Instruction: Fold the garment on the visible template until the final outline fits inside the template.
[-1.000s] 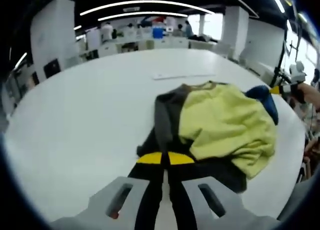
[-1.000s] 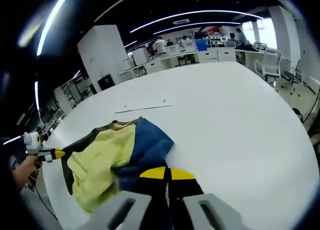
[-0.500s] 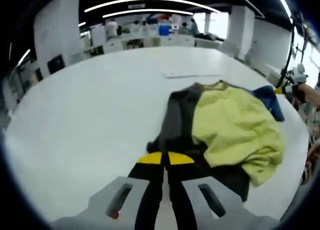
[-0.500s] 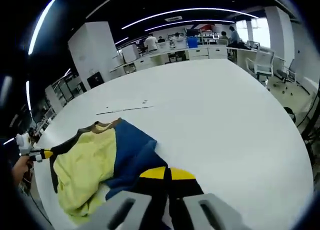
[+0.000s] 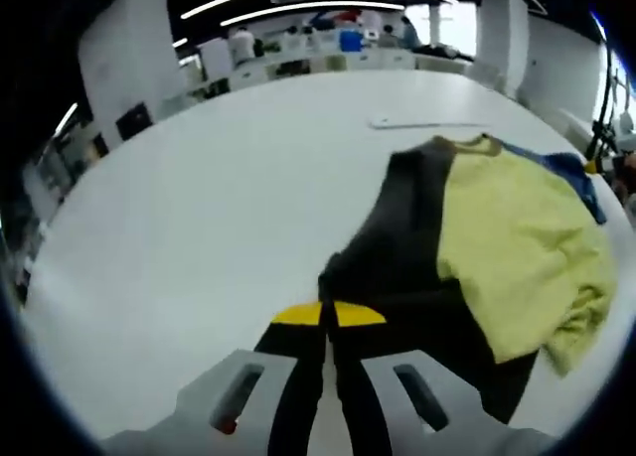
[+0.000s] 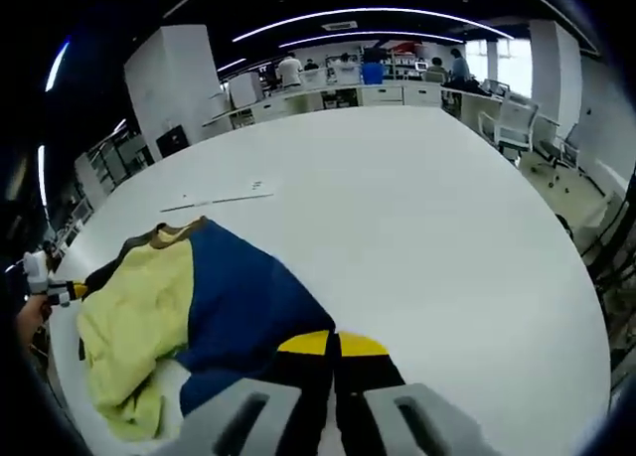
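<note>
Garment (image 5: 517, 247) clamped by L tool (image 5: 328, 317) & R tool (image 6: 333, 345), stretched btwn.

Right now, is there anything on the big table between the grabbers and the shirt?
Nothing visible. The left gripper is shut on the garment's dark side, the right gripper on its blue side. Around it is bare white table.
</note>
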The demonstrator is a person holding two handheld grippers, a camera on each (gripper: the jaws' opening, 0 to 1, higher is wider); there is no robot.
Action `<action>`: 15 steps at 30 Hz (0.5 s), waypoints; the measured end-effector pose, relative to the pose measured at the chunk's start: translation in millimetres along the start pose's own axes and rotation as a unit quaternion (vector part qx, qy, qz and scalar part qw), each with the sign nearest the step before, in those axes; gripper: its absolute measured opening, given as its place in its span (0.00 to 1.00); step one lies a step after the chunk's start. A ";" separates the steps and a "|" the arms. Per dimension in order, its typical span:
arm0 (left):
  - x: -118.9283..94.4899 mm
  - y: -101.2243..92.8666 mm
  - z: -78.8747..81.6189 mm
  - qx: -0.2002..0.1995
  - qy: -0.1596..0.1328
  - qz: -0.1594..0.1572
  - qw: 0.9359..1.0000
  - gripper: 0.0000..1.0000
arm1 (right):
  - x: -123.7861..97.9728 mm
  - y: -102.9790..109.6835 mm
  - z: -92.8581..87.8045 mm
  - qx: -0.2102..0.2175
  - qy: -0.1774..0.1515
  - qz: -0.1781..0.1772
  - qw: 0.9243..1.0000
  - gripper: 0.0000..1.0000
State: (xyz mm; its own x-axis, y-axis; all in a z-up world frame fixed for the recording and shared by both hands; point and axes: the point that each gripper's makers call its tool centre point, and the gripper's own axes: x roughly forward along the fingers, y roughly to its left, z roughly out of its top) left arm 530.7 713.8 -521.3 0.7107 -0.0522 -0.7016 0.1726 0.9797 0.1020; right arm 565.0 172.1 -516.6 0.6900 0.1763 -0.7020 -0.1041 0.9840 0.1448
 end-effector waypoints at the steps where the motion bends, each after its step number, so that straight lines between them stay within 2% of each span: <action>1: 1.4 0.9 1.2 0.000 -0.001 0.001 1.000 0.00 | 0.4 -0.6 -0.1 0.000 0.000 -0.001 1.000 0.00; 5: 8.1 5.1 5.9 0.022 0.005 0.012 1.000 0.00 | 2.2 -4.6 -4.8 -0.008 0.008 -0.014 1.000 0.00; 11: 9.5 20.6 12.2 0.014 0.007 0.038 0.999 0.00 | 0.6 -10.1 -7.3 -0.010 0.014 -0.026 1.000 0.00; 15: 8.3 27.9 8.4 0.006 0.013 0.050 0.999 0.00 | -0.3 -14.5 -6.9 -0.009 0.015 -0.030 0.999 0.00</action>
State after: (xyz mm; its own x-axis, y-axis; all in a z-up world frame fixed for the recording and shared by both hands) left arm 547.2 739.1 -518.4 0.7066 0.0506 -0.7058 0.1109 0.9772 0.1811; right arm 561.4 157.9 -523.3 0.6736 0.1172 -0.7297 -0.0758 0.9931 0.0895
